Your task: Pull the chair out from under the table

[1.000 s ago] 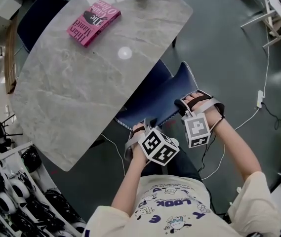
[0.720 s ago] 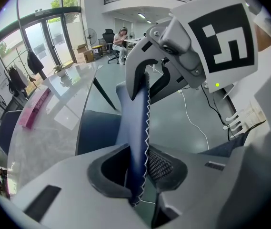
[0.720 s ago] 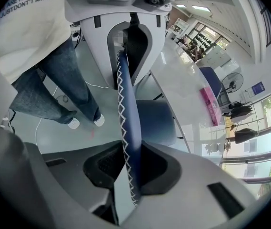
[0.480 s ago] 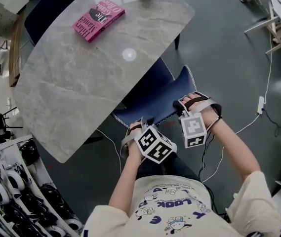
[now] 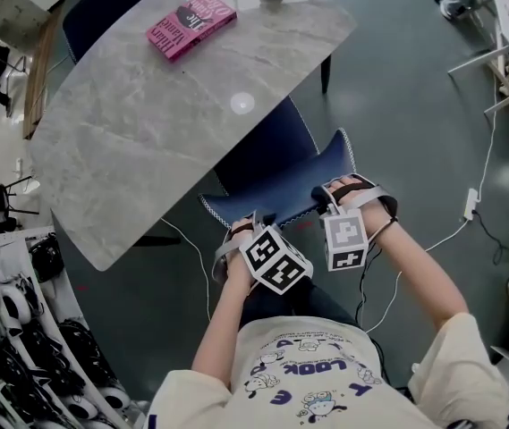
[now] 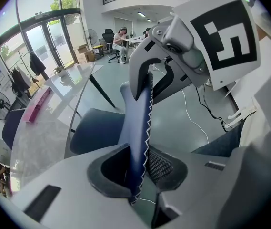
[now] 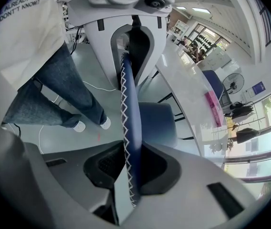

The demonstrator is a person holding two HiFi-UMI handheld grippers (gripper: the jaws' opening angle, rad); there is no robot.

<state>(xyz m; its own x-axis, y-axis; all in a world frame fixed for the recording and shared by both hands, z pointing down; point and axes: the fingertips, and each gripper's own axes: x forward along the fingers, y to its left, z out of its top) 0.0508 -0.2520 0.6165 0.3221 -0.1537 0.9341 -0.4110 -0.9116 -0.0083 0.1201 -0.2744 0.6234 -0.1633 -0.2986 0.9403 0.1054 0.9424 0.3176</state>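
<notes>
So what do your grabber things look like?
The left gripper and right gripper are grey plastic, each topped by a cube with black-and-white square markers. Grey and black straps hold them on. A dark cable trails from the right one. The sleeves are short and cream.

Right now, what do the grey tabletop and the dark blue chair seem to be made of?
Grey rounded tabletop: likely marble or a stone-look slab, polished; pale veining and a round light reflection show.
Dark blue padded chair: probably leather or faux leather, smooth matte, with white zigzag stitching along the back's edge.
</notes>
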